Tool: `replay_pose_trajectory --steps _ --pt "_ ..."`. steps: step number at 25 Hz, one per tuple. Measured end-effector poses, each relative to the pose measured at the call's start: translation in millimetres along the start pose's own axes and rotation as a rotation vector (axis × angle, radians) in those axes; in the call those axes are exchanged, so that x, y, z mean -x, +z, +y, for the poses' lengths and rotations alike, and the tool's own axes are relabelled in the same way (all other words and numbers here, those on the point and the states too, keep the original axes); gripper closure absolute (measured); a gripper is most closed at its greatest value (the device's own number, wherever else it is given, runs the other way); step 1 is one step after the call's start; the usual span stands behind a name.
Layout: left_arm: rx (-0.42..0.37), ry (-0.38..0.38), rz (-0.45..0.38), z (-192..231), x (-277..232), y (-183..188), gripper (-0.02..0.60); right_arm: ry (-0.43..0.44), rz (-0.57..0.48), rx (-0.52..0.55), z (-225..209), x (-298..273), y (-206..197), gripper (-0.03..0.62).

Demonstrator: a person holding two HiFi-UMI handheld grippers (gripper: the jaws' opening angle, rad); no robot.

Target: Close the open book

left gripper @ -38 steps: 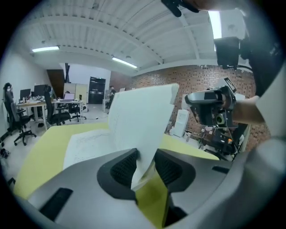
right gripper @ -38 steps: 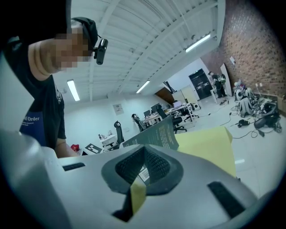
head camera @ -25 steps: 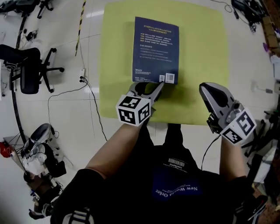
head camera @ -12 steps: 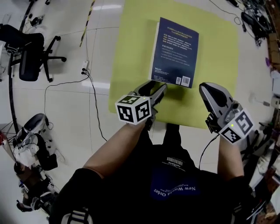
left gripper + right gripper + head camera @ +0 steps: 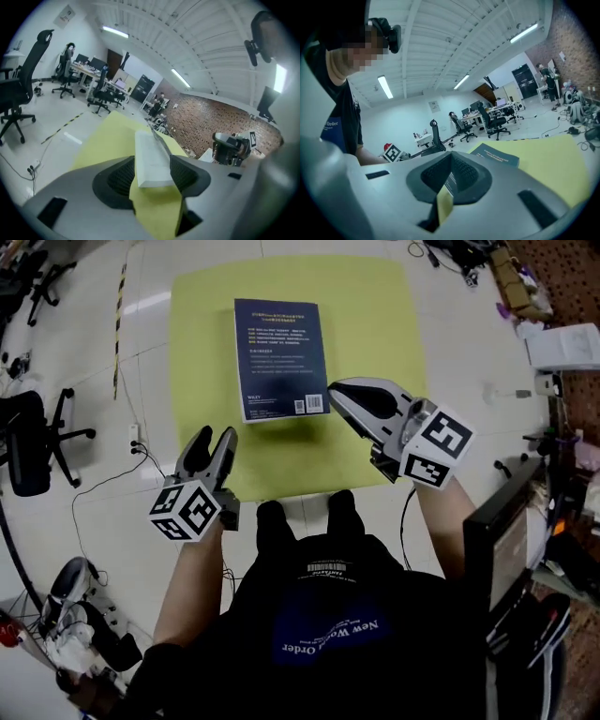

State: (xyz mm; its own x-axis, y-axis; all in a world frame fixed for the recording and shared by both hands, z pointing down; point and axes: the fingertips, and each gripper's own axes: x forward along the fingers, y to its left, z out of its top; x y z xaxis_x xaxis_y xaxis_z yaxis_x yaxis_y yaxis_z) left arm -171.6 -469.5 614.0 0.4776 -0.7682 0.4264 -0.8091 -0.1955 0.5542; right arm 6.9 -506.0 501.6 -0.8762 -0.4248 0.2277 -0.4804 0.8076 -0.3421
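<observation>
The book (image 5: 281, 357) lies shut and flat on the yellow bench (image 5: 375, 334), dark back cover up, towards the far half of the top. Its white page block shows along the near and left edges, so the spine is probably on the right. It looks like a thick paperback: fairly heavy, with a cover that flexes and a glossy face a pad could slide on. The closing seems done. If it had to be shifted, the near edge or the spine is the best place to pinch, through the full thickness.

The left gripper (image 5: 213, 437) hovers off the near-left corner, fingers apart and empty, with the book visible beyond them. The right gripper (image 5: 336, 390) sits just beside the near-right corner, fingers closed tip to tip on nothing.
</observation>
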Motion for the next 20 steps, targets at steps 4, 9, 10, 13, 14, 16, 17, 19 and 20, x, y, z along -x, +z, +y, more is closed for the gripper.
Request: replay_pose_trajectory --steps 4,9,10,13,14,16,17,19,20 --pt "-0.064 -0.085 -0.095 -34 23 43 0.345 -0.012 -0.018 0.021 7 14 21 0.609" --pt "-0.144 -0.176 -0.203 -83 52 102 0.345 -0.031 -0.059 0.048 16 38 57 0.609" --pt "-0.155 -0.195 -0.226 -93 59 114 0.345 -0.034 -0.067 0.054 19 43 64 0.609" --pt "-0.173 -0.26 -0.279 -120 78 146 0.345 -0.042 -0.086 0.079 27 58 86 0.609" --pt "-0.177 -0.281 -0.29 -128 83 154 0.345 -0.045 -0.092 0.087 29 63 93 0.609" --pt "-0.19 -0.319 -0.304 -142 93 166 0.345 -0.049 -0.102 0.097 34 74 107 0.609" --pt "-0.199 -0.336 -0.31 -149 98 171 0.345 -0.052 -0.106 0.102 37 79 114 0.609" --pt "-0.221 -0.372 -0.32 -163 108 179 0.345 -0.061 -0.116 0.118 41 89 128 0.609" --pt "-0.233 -0.394 -0.325 -170 113 183 0.347 -0.066 -0.122 0.128 43 94 136 0.609"
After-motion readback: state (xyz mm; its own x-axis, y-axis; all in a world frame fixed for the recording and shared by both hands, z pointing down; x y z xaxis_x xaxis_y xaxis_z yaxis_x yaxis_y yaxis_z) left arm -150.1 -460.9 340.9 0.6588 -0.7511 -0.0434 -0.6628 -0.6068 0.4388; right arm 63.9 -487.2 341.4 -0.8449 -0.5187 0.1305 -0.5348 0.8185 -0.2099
